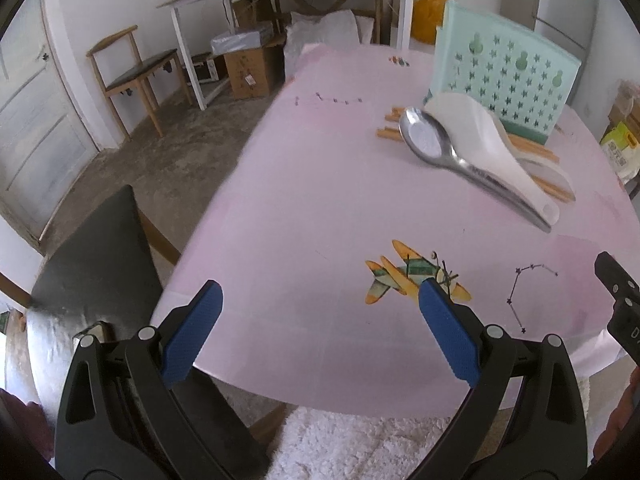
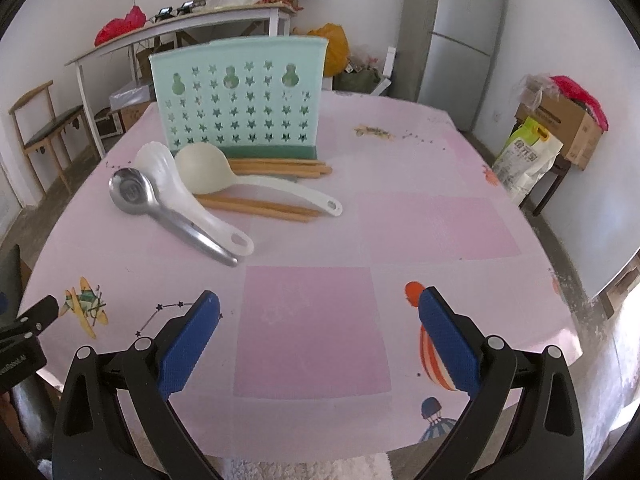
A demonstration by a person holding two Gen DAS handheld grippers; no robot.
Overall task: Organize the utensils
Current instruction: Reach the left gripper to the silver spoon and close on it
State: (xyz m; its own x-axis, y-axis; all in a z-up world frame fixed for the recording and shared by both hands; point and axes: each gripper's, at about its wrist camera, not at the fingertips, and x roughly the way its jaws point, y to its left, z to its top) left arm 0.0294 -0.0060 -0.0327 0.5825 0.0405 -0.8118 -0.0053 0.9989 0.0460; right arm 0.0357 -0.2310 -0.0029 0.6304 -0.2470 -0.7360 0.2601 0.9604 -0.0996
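Though partial, "Robot.AI" lettering, left gripper

The desk wore a pink cloth printed with an aeroplane, a striped balloon and star outlines. A mint-green utensil holder pierced with stars stood upright toward its far side. Just before it lay orange chopsticks, a cream ladle across them, a white rice paddle, and a steel spoon touching the paddle.
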